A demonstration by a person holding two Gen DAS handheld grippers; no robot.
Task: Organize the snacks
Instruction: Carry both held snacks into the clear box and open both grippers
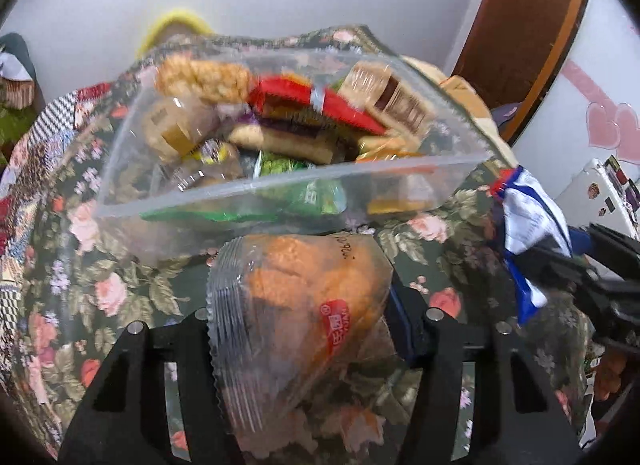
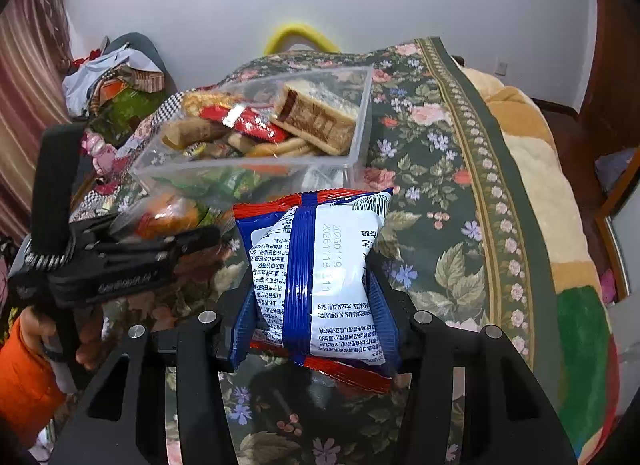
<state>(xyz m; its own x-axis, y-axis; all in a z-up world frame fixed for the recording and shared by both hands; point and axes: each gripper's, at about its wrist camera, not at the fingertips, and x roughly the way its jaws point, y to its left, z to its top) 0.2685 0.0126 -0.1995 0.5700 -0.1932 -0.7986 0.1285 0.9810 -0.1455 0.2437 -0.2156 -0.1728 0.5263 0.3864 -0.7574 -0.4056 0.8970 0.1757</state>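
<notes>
A clear plastic bin (image 1: pixel 168 201) (image 2: pixel 362 121) holding several wrapped snacks sits on the floral bedspread. My left gripper (image 1: pixel 304 305) is shut on a clear packet with an orange pastry (image 1: pixel 296 289), held just in front of the bin; that packet also shows in the right wrist view (image 2: pixel 168 217). My right gripper (image 2: pixel 316 289) is shut on a white, blue and red snack bag (image 2: pixel 320 273), held in front of the bin's near right corner. That bag also shows at the right of the left wrist view (image 1: pixel 528 225).
The floral bedspread (image 2: pixel 440 225) covers the bed. A yellow-rimmed object (image 2: pixel 300 35) stands behind the bin by the white wall. Clothes are piled on a chair (image 2: pixel 116 77) at the back left. A wooden door (image 1: pixel 532 25) is at the right.
</notes>
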